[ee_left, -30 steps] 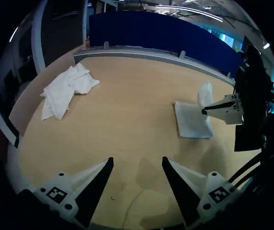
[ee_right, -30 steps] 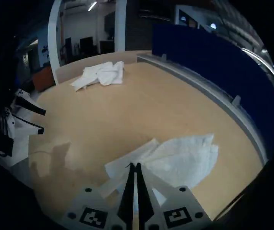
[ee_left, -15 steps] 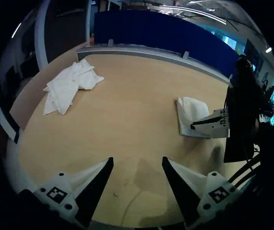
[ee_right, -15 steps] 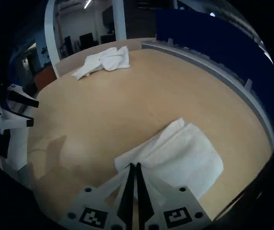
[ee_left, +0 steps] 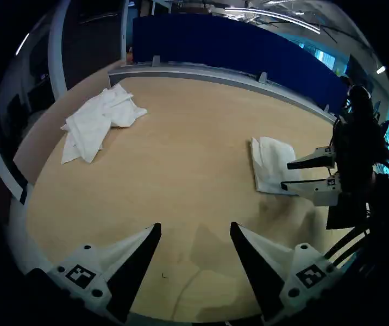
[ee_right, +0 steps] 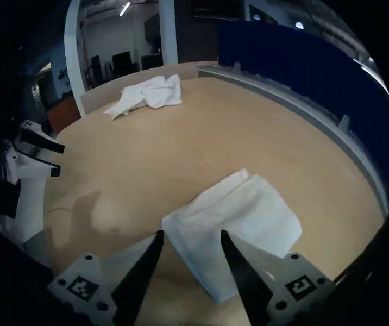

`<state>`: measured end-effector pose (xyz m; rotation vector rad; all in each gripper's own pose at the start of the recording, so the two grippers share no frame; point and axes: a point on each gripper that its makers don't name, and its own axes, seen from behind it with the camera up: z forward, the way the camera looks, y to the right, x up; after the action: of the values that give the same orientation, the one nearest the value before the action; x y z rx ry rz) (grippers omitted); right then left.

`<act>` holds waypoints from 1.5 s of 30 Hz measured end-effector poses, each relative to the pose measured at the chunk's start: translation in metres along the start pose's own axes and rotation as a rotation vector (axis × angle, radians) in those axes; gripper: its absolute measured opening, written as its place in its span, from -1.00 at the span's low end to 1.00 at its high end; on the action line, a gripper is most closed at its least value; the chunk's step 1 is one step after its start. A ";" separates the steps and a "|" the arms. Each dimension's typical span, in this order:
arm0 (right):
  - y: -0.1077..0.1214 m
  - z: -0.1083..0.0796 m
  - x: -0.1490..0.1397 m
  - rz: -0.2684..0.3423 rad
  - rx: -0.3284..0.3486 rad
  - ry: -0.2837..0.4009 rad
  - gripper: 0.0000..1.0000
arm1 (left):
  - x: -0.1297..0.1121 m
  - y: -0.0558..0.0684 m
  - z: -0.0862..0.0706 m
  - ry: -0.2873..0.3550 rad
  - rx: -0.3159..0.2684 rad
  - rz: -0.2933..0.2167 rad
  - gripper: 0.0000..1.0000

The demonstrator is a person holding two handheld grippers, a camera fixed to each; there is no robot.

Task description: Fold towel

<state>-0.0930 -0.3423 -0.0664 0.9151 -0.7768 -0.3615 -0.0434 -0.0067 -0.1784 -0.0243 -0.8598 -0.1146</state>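
- Right now my right gripper [ee_right: 190, 233] has its fingers spread wide and pinches nothing. The near edge of the folded towel [ee_right: 243, 217] sits in the gap between them, at lower centre of the right gripper view.
- Whether those fingers touch the cloth I cannot tell. In the left gripper view the same gripper [ee_left: 286, 174] stands at the towel's [ee_left: 270, 163] right edge, one finger above the other.
- My left gripper [ee_left: 194, 225] is also spread, with only bare table [ee_left: 183, 141] ahead of it. It is well apart from the towel and shows at the far left of the right gripper view [ee_right: 60, 160].
- The towel lies flat as a neat rectangle, right of centre in the left gripper view, with layered edges showing along one side.
- I judge this fold to be laid down and let go. What may be left is one more fold to make it smaller, if wanted.
- A crumpled heap of white cloth [ee_left: 96, 122] lies at upper left, untouched, near the table's far rim. It looks like the next piece to fetch.
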 end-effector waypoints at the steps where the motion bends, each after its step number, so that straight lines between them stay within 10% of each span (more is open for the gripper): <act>1: 0.003 -0.003 -0.004 0.004 -0.012 -0.004 0.72 | 0.000 0.000 0.000 0.001 0.000 0.000 0.88; 17: 0.033 -0.031 -0.063 0.078 -0.129 -0.073 0.70 | 0.000 0.004 -0.003 0.002 -0.002 0.003 0.88; 45: 0.037 -0.024 -0.078 0.160 -0.140 -0.079 -0.90 | -0.005 0.006 0.002 -0.008 -0.005 0.007 0.88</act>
<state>-0.1295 -0.2619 -0.0792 0.7060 -0.8797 -0.3087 -0.0471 -0.0006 -0.1807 -0.0328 -0.8671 -0.1102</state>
